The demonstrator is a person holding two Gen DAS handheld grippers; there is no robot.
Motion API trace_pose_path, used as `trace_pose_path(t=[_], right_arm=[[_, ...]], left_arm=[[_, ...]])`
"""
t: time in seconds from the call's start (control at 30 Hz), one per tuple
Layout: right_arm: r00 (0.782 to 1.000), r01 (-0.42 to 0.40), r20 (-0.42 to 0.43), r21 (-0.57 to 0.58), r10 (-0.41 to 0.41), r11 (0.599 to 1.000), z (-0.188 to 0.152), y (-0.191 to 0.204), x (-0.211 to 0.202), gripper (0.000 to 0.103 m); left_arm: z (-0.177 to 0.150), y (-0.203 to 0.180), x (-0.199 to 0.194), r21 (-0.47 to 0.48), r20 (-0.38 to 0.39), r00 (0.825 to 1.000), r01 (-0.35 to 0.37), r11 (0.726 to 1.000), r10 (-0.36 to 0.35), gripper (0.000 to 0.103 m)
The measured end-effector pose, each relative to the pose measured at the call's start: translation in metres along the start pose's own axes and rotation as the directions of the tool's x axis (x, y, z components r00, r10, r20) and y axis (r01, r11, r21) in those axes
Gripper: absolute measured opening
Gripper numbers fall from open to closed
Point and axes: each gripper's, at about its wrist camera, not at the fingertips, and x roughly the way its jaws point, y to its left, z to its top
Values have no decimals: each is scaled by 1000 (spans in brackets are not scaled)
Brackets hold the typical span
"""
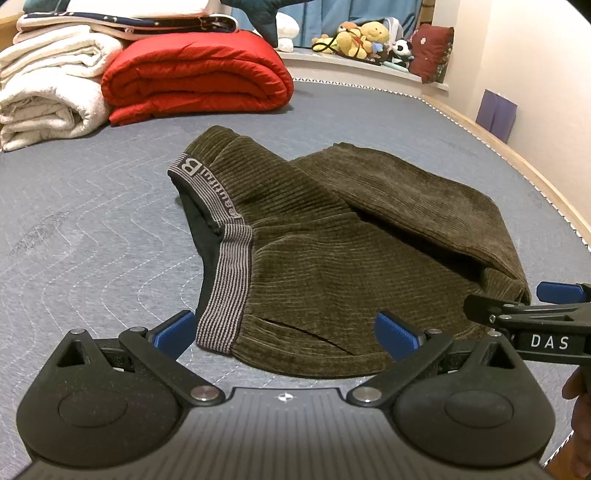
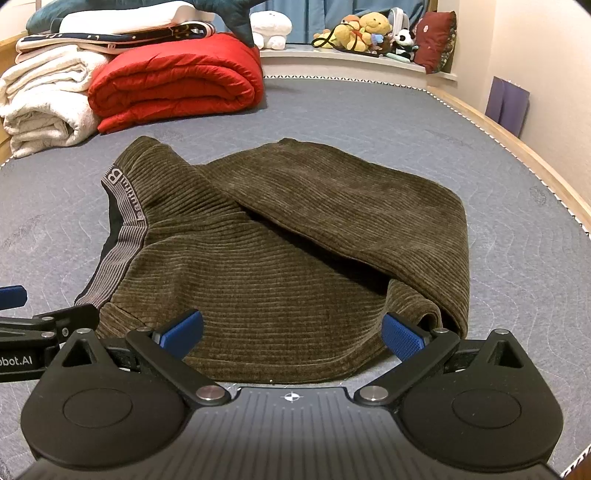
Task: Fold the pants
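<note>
Left gripper jaws wide, pants edge between pads. Bare mattress to its left, free passage. Right gripper close on its right, blocks that side. Ahead-left, red quilt and towels wall off far end. Right gripper's right: open mattress strip, then bed frame.

The pants lie folded over, so the legs' lower ends stay hidden beneath the upper layer, and the waistband lettering is partly turned away and unreadable. In the left wrist view the right gripper is cut off by the frame's edge, leaving its jaws unseen. The plush toys on the far ledge are too small to identify.
</note>
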Motion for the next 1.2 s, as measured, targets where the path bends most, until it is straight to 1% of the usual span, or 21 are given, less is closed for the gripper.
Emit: trace_pose_path(t=[0.17,0.43,0.77,0.93,1.0,1.07,1.1,1.17,1.2], right_arm=[[1000,1,0,0,-1,1000,0,0,0,102],[1000,0,-2,-2,0,1000,-2,-1,1,102],[1000,2,-8,-4,-2,1000,-1,1,0,102],[1000,-3,-9,-2,3,1000,1,2,-2,101],[1000,-3,-6,-5,3,1000,1,2,-2,98],[1000,-2,-4,-12,2,1000,1,3,-2,93],[1000,0,0,-12,0,1000,1,3,-3,91],[1000,7,15,-7,-7,1000,2,3,-4,77],[1000,11,25,1,-11,1000,2,1,-5,74]], left_arm=[[0,-1,0,4,-4,1000,3,1000,-3,103],[0,1,1,-5,-23,999,30,1000,-30,103],[0,0,3,5,-34,999,26,1000,-26,103],[-1,3,5,-20,-54,997,48,999,-49,103],[-1,5,6,-34,-62,997,54,998,-56,103],[-2,7,6,-35,-58,996,64,997,-65,103],[-1,9,6,-28,-54,998,41,999,-43,103],[4,17,8,-35,-55,998,9,999,-11,103],[8,25,9,-69,-60,998,18,997,-23,101]])
